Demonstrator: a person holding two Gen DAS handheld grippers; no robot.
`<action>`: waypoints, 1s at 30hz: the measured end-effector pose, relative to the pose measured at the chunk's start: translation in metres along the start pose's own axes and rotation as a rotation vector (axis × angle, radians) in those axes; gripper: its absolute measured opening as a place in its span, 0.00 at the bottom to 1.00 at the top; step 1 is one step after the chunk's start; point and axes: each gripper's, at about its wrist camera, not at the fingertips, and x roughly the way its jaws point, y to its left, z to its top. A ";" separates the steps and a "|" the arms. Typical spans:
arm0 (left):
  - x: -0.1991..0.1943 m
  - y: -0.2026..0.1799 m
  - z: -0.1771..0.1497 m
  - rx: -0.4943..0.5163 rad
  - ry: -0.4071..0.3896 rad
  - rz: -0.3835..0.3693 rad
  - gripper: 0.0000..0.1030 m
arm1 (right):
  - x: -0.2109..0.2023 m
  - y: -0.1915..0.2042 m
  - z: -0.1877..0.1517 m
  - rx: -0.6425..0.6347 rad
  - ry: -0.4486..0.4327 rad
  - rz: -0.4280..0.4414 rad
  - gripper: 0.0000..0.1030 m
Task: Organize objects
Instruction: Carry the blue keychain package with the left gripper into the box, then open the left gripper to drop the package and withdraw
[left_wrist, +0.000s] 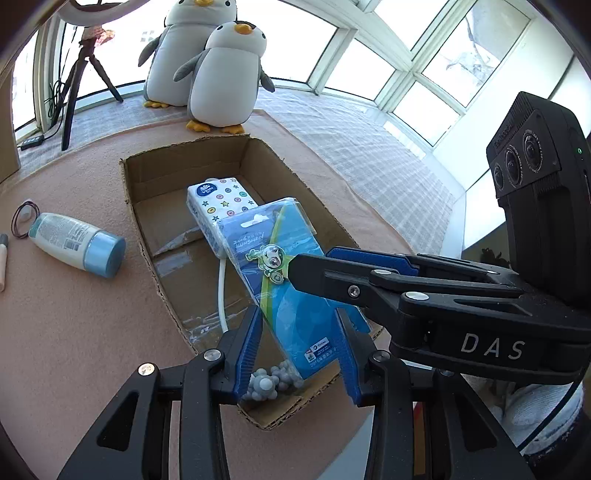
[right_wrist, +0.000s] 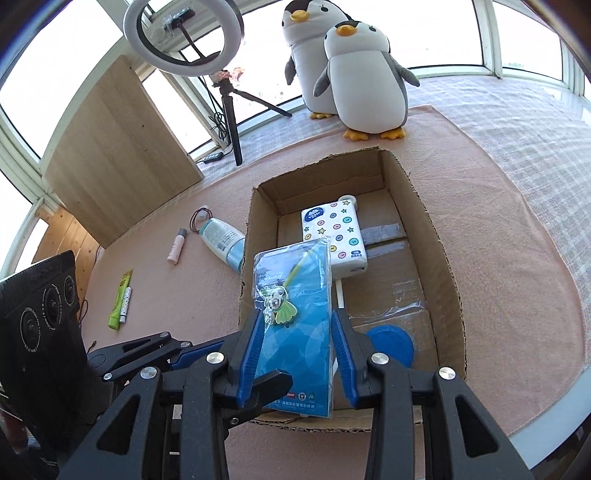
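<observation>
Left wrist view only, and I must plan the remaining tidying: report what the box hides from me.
Observer: A blue round disc lies in the cardboard box, at its near end, beside the blue packet.
Operator: Now cover the cloth left of the box.
Observer: A green tube lies there, next to a small dotted tube.
Operator: Check the right gripper.
Observer: The right gripper has a blue pad against each long edge of the packet.

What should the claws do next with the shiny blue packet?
Probably lower the blue packet a little into the cardboard box and then let go. Both the left claw and the right claw grip it above the box, and bare floor shows beside the tissue pack.
</observation>
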 end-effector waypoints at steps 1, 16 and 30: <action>0.004 -0.002 0.002 0.004 0.004 -0.002 0.41 | -0.001 -0.004 0.000 0.006 -0.002 -0.003 0.33; 0.003 -0.013 0.004 0.043 -0.003 -0.010 0.40 | -0.007 -0.025 0.002 0.058 -0.025 -0.024 0.33; -0.038 0.007 -0.012 0.034 -0.047 0.059 0.40 | -0.009 -0.005 -0.001 0.034 -0.030 -0.032 0.34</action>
